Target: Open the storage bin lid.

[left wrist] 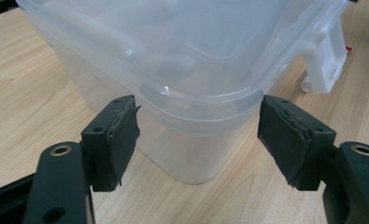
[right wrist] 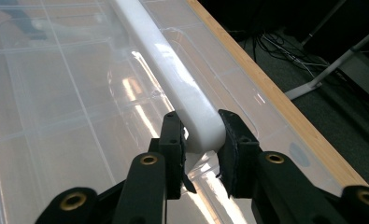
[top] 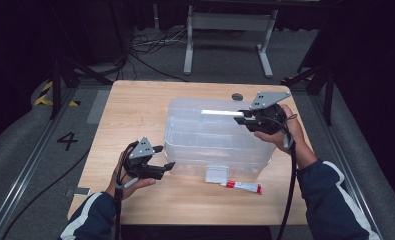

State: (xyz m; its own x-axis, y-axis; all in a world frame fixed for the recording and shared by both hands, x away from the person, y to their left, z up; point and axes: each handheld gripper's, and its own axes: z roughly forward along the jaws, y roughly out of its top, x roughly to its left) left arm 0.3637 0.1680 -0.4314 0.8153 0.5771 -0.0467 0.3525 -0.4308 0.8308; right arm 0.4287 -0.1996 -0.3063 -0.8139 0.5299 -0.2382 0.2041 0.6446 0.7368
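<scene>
- Centrally, the large clear plastic storage box (top: 217, 132) with its snap-on lid stands on the pale wooden surface (top: 135, 110), nearer the right edge than the left.
- Your right tool (top: 246, 118) reaches in from the box's right end; in the right gripper view (right wrist: 202, 140) its two black jaws are clenched on the end of the white bar-shaped handle (right wrist: 173, 79) that runs along the top of the lid, one pad pressing each side.
- Your left tool (top: 165, 157) sits at the near left corner of the box, held low, close over the surface.
- Seen in the left gripper view, the left tool (left wrist: 198, 133) is released: its jaws stand wide on either side of the rounded box corner (left wrist: 205, 105), just under the lid's rim, and neither pad presses the plastic.
- A white plastic latch (left wrist: 323, 56) hangs open from the lid's near edge.
- Beside that latch, a small red-and-white tube (top: 244, 186) lies flat on the surface just in front of the box, apart from both tools.
</scene>
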